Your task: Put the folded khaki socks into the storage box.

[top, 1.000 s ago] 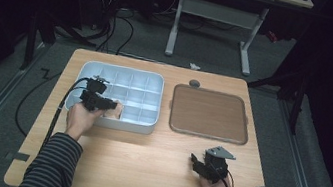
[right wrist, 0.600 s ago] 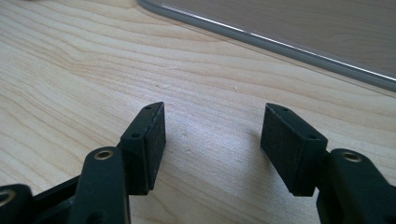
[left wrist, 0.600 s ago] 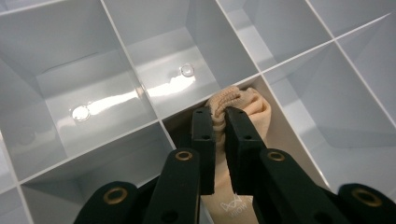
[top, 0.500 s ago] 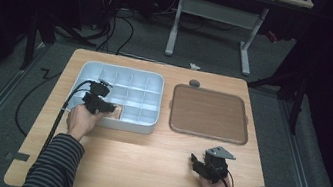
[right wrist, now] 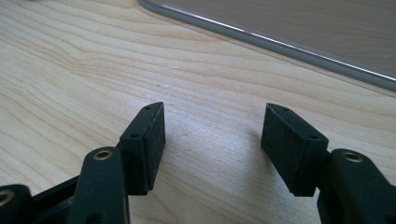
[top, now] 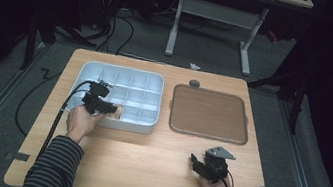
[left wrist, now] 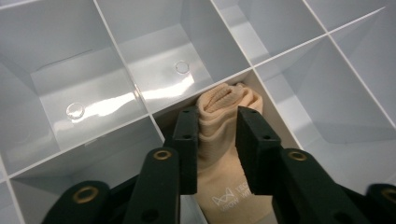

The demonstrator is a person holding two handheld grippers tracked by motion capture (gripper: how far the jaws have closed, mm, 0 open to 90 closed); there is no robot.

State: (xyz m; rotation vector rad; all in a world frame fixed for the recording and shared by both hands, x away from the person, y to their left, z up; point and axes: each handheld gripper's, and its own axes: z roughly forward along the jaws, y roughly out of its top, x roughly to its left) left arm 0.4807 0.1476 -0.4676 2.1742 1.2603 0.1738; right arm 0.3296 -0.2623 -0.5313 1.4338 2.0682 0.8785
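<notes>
Left hand-held gripper [left wrist: 212,140] clenched on a rolled beige sock [left wrist: 224,135], jaws pinching the roll from both sides, printed end nearest the camera. Sock lowered into one compartment of the pale grey divided organiser tray [top: 88,68], front row, near the tray's near wall; far end of the roll touching or almost touching the divider ahead, contact not resolvable. Neighbouring compartments bare, gloss reflections on their floors.

High view: left hand-held gripper [top: 106,108] over the tray's near edge, cable trailing off across the worktop [top: 143,165]. Right hand-held gripper [top: 201,166] resting low on the worktop, well apart from the tray, just in front of the brown flat tray [top: 210,114]. In the right gripper view, right hand-held gripper [right wrist: 212,135] released, jaws wide, bare wood grain between the pads.

Judgement on step: placement of sock in compartment, release not yet made.

Risks from here:
- Roll springing open on release, an end lapping over a divider into the next cell; cause: soft, loosely wound fabric
- Fabric clinging to a pad on withdrawal, sock lifted back out; cause: jaws opened too little
- Jaw catching a divider wall, tray shoved along the worktop; cause: narrow cell, no second hold on the tray
</notes>
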